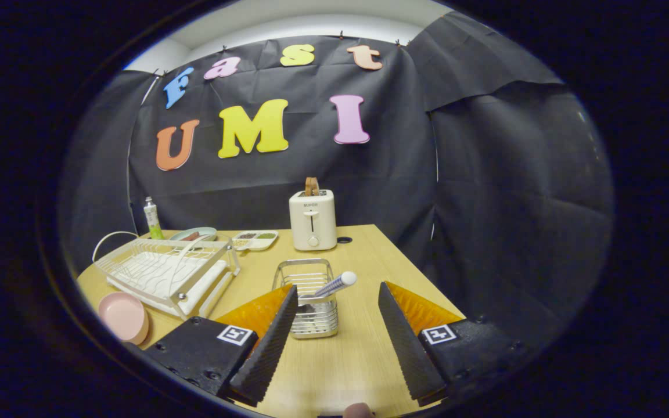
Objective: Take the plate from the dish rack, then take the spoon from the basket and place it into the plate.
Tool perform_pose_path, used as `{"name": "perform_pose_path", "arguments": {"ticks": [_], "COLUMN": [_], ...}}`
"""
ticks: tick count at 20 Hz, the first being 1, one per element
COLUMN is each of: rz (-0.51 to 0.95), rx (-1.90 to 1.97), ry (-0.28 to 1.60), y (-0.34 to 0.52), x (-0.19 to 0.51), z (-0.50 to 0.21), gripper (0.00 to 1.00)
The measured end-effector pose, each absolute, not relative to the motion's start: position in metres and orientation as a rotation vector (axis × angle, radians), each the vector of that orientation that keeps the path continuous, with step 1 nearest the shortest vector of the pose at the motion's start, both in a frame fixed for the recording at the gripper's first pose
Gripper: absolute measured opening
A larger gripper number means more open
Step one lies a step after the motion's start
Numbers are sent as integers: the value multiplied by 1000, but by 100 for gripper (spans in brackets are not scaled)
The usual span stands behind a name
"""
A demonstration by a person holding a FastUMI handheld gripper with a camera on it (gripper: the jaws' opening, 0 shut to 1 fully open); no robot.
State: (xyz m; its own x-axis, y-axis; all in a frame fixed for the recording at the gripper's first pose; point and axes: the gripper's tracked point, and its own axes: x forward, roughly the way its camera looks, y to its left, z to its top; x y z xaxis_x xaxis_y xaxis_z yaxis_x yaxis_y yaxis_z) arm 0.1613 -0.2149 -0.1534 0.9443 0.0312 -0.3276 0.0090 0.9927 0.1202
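Tool (334, 325) wide open, empty, spoon (331, 286) in basket (310, 302) just ahead, toaster (312, 220) beyond

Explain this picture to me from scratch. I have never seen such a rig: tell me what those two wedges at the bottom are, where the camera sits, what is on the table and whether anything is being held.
The camera rides on a hand-held gripper and looks forward along its two fingers; those are the two wedges. A person carries it; there is no robot arm. The fingers stand open and hold nothing.

They point across a wooden table. Just ahead, between the fingers, stands a wire basket with a spoon leaning in it, handle up. Beside the left finger lies a pink plate on the table, in front of a white dish rack, so the plate seems already taken out. Farther back stand a toaster, a compartment tray, a shallow dish and a small bottle.

The likely next move is reaching for the spoon.
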Motion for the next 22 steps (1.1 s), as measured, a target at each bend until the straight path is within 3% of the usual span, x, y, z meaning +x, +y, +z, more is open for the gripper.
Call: {"name": "perform_pose_path", "arguments": {"ticks": [2,6,8,19,22], "rz": [37,79,84,107,135], "rx": [147,199,207,240,292], "ry": [350,329,334,325,323], "y": [-215,-208,-208,-207,-198], "x": [177,194,193,205,210], "z": [-163,-162,-162,-144,-134], "gripper": [85,59,52,46,31]}}
